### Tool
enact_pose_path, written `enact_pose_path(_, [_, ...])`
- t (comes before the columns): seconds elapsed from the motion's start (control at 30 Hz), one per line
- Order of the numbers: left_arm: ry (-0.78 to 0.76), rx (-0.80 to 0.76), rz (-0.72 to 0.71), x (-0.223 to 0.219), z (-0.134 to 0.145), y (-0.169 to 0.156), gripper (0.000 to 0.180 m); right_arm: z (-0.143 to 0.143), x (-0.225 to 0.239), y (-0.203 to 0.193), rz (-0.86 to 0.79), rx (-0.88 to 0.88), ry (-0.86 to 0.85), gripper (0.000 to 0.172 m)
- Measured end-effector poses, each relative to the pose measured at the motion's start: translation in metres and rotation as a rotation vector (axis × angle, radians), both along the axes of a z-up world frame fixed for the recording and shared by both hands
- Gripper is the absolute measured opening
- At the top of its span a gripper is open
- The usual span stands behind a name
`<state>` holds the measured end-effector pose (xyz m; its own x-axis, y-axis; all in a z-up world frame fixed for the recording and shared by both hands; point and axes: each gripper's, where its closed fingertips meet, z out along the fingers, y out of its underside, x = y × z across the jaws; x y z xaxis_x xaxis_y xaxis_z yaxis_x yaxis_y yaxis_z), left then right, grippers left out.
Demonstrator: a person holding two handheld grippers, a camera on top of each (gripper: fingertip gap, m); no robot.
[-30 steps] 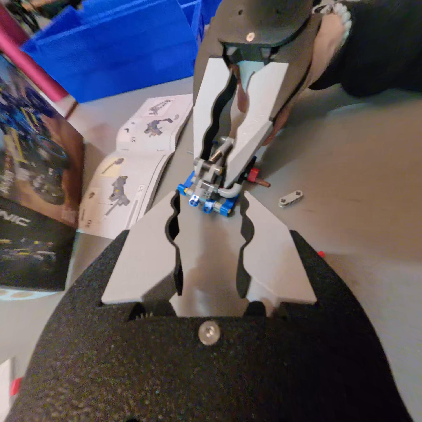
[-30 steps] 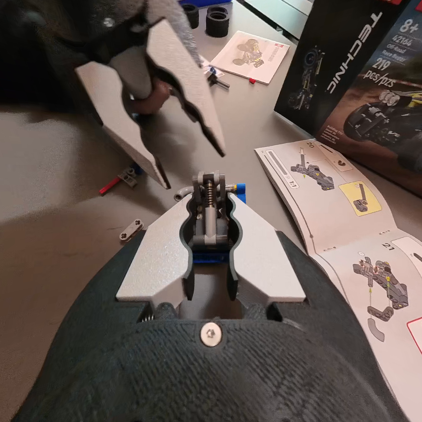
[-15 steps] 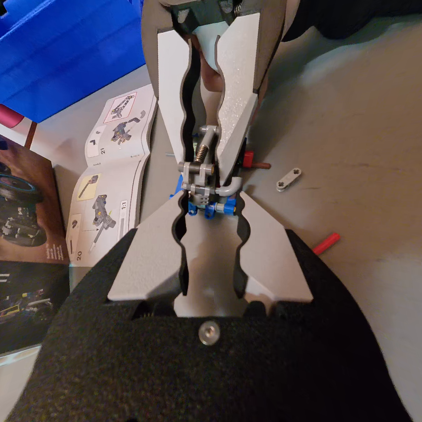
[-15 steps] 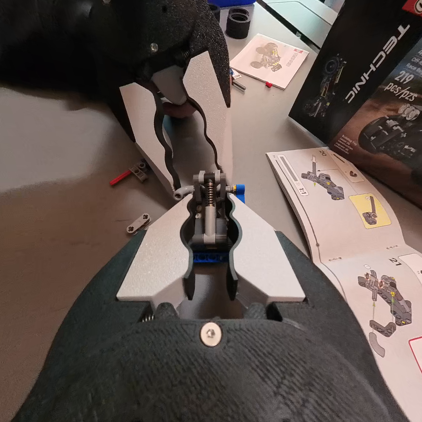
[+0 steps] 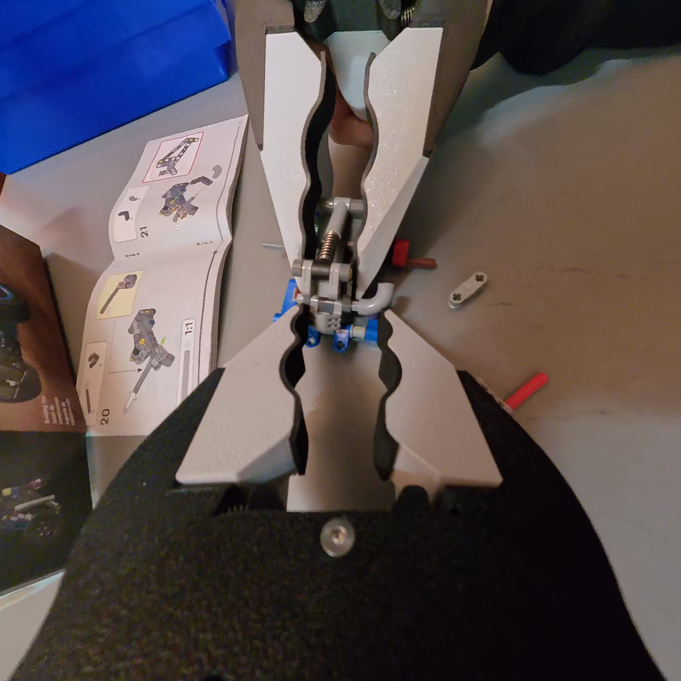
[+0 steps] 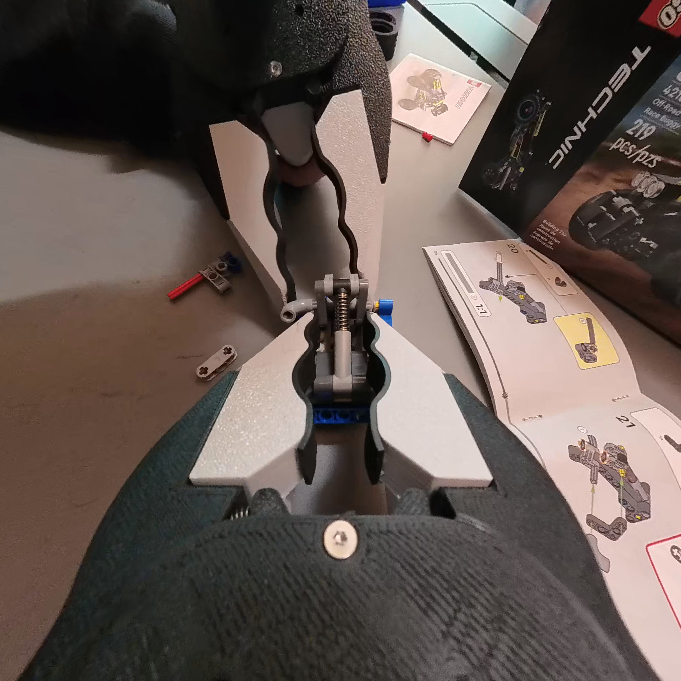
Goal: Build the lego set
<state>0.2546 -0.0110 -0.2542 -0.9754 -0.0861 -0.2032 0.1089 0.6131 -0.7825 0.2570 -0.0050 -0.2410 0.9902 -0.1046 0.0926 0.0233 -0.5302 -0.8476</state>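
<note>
**Brick model pinned between two grippers on the table**

Brick model (image 6: 341, 353), a grey-and-blue assembly with a metal spring strut (image 6: 343, 309), sits on the grey table (image 5: 552, 206), with the open instruction booklet (image 6: 552, 350) just beside it. The right gripper (image 6: 341, 324) is clenched on the model's grey body, its pads pressing both flanks. The left gripper (image 5: 341, 324) faces it at the model's blue end with its jaws apart, gripping nothing. The model looks light, rigid and knobbly, though its pin joints and curved grey tube (image 5: 376, 300) could pop loose; the solid body seems the safest hold. A loose grey link (image 5: 468, 290) lies near the model.
</note>
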Motion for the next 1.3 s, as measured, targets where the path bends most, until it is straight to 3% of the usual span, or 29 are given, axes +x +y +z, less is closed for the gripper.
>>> enact_pose_path(0.3, [-0.008, -0.01, -0.032, -0.002, 0.0, 0.002, 0.029, 0.0, -0.002, 0.001, 0.011, 0.001, -0.015, 0.021])
enact_pose_path(0.57, [0.211, -0.044, 0.036, -0.01, 0.002, 0.004, 0.034, 0.003, -0.002, 0.003, 0.012, 0.018, 0.003, 0.022])
enact_pose_path(0.63, [0.31, -0.091, -0.003, -0.02, 0.007, 0.0, 0.058, 0.002, -0.002, 0.003, 0.015, 0.012, 0.011, 0.021])
enact_pose_path(0.83, [0.236, -0.096, 0.037, -0.012, 0.008, -0.001, 0.049, 0.0, -0.013, 0.004, 0.089, 0.0, 0.007, 0.038])
enact_pose_path(1.3, [0.156, -0.073, -0.031, -0.015, 0.007, 0.005, 0.041, -0.002, -0.015, 0.006, 0.123, -0.016, -0.049, 0.038])
